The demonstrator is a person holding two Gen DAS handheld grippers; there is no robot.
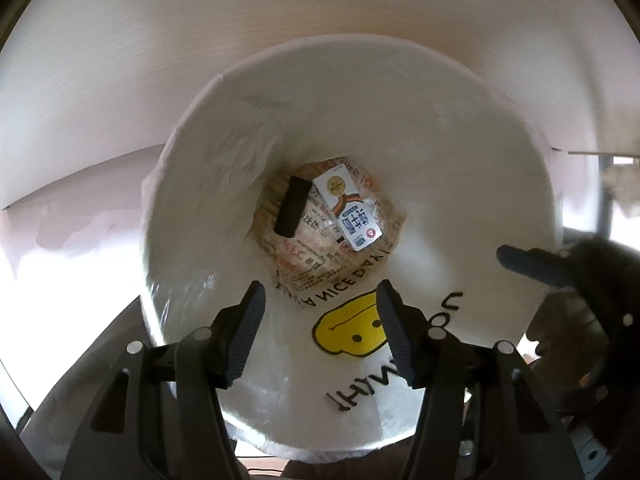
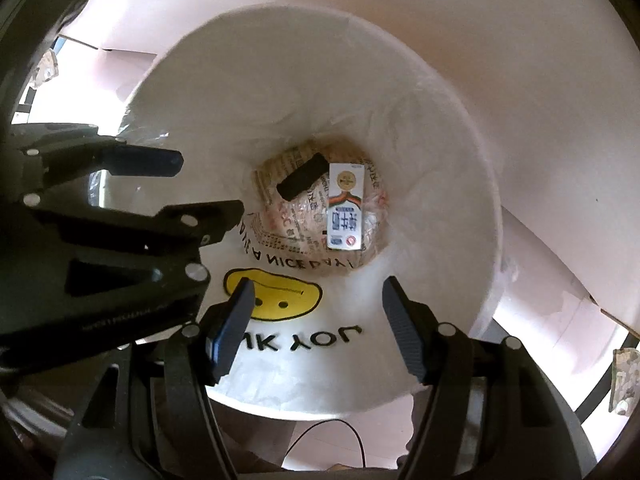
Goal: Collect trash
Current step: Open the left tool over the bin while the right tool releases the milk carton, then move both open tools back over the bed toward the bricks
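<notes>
Both my jaws are spread with nothing between the pads, left gripper (image 1: 322, 330) and right gripper (image 2: 318, 324) both pointing almost straight down into the bin (image 1: 520, 184). No earlier look to compare, so that's just how they stand.

The trash is at the bottom of the bin: a small white carton (image 1: 347, 208) lying flat, a black bar-shaped thing (image 1: 291, 211) just beside it, both on a printed paper wrapper (image 1: 316, 268).

What worries me: the plastic bag (image 1: 352, 330) lining the bin, the one with the yellow smiley, sits right under my fingertips. I'd guess a pad could snag that film and drag it. Also my two grippers are close together over the bin's near rim, so they could knock each other.

Room-wise, the middle of the bin is wide open; the tight spots are its rim and that loose liner.
</notes>
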